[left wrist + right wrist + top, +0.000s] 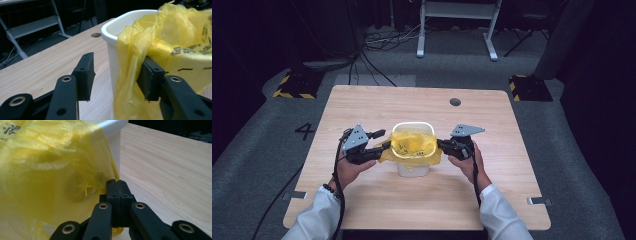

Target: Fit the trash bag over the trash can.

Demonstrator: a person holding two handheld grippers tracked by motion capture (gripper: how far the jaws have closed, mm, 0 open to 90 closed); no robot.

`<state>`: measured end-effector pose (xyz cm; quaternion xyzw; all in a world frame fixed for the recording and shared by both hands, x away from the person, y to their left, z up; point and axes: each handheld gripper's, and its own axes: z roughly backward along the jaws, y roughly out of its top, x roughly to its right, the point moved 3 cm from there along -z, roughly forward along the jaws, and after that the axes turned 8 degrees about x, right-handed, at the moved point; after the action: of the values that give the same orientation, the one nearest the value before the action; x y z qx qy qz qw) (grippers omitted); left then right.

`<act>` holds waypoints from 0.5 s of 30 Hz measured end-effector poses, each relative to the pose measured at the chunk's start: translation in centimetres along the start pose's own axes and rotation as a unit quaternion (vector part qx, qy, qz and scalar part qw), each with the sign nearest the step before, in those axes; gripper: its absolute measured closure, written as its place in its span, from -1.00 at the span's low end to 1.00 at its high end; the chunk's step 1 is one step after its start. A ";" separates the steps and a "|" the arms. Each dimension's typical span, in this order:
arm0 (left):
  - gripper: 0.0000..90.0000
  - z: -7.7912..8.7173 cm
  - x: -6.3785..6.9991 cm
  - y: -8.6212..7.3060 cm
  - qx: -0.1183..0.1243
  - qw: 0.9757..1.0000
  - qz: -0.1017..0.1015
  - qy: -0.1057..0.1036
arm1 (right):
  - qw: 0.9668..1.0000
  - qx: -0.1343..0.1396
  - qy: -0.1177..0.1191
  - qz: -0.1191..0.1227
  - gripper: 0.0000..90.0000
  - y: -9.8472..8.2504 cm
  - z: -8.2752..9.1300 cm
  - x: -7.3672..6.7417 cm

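A white bin (413, 167) stands near the middle of the wooden table (377, 107), lined with a yellow plastic bag (412, 142) whose edge is folded out over the rim on the near and side walls; the far rim at twelve o'clock is still bare white. Black print runs across the bag. The inside of the bin shows nothing but the liner.

At nine o'clock of the bin, the left gripper (383, 139) has its jaws parted, with a hanging fold of the bag (130, 82) and the bin's wall (112, 65) between them; one pad lies against the plastic, the other stands clear of it. At three o'clock, the right gripper (440, 144) has its jaws pressed together on the edge of the bag (75, 170), just beside the bin's corner (113, 135).

The tabletop is light wood with a round cable hole (455, 102) at one o'clock. Around it lies grey carpet (262, 145) with a marked "4" (305, 131) at nine o'clock, cables (382, 40) and a white frame (457, 25) at twelve.
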<state>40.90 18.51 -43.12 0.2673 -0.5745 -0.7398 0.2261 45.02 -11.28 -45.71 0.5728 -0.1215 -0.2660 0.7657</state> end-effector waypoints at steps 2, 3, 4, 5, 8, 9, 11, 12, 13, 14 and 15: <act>0.24 -0.1 0.1 0.4 -0.008 0.999 -0.038 -0.003 | 1.000 0.001 -0.004 0.000 1.00 0.0 0.0 0.2; 0.49 -0.2 0.1 0.4 -0.009 0.999 -0.048 -0.006 | 1.000 0.002 -0.004 0.005 1.00 0.0 0.0 0.1; 0.73 -0.3 0.2 0.3 -0.010 0.998 -0.055 -0.013 | 1.000 0.007 -0.004 0.009 1.00 0.1 0.0 0.1; 0.94 -0.5 0.2 0.2 -0.010 0.998 -0.062 -0.018 | 1.000 0.018 -0.011 0.017 1.00 0.3 0.0 0.0; 0.99 -1.2 0.1 -0.2 -0.013 0.998 -0.052 -0.033 | 0.998 0.044 -0.033 0.032 0.99 1.0 0.2 -0.2; 0.99 -1.4 0.0 -0.3 -0.013 0.998 -0.046 -0.038 | 0.998 0.045 -0.038 0.033 1.00 1.2 0.2 -0.1; 0.99 -1.9 -0.3 -0.7 -0.015 0.998 -0.033 -0.048 | 0.998 0.044 -0.030 0.022 0.99 1.3 0.0 0.3; 1.00 -2.2 -0.4 -0.9 -0.017 0.998 -0.025 -0.054 | 0.999 0.043 -0.028 0.016 1.00 1.2 -0.1 0.6; 0.99 -2.4 -0.5 -1.1 -0.021 0.998 -0.021 -0.054 | 0.999 0.043 -0.026 0.009 1.00 1.2 -0.2 0.9; 0.99 -2.6 -0.6 -1.2 -0.022 0.998 -0.019 -0.053 | 0.999 0.045 -0.021 0.003 1.00 1.1 -0.3 1.1; 0.99 -2.8 -0.8 -1.3 -0.019 0.998 -0.012 -0.051 | 0.999 0.045 -0.018 -0.002 1.00 1.1 -0.4 1.3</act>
<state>43.25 17.26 -44.79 0.2315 -0.5678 -0.7661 0.1925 46.55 -11.48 -44.97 0.6021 -0.1463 -0.2723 0.7362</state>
